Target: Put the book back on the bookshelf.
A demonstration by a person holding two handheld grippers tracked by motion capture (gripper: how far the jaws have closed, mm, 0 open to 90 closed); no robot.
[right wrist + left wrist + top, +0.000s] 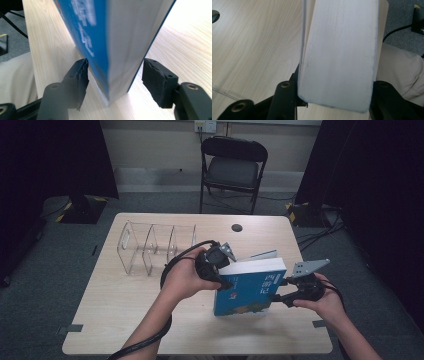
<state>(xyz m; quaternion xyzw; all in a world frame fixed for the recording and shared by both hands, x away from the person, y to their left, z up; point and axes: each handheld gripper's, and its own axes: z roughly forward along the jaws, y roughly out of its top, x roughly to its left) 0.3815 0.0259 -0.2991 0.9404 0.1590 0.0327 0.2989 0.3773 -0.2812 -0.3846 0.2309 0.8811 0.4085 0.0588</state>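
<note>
The thick blue book point(252, 287) is stood upright on the desk point(125, 305), right of the clear acrylic organizer point(150, 247). Stiff and probably heavy, it is best taken across its thickness. It is pinched by the left claw point(225, 282); the right claw point(280, 290) is spread around it, pads apart from it.

I'm at a recording set-up in a plain room, not a home: my bare wooden table point(125, 320) stands on grey carpet point(45, 270), black curtains point(45, 155) hang at both sides, a folding chair point(233, 167) waits opposite, and cables point(320, 232) trail across the floor.
</note>
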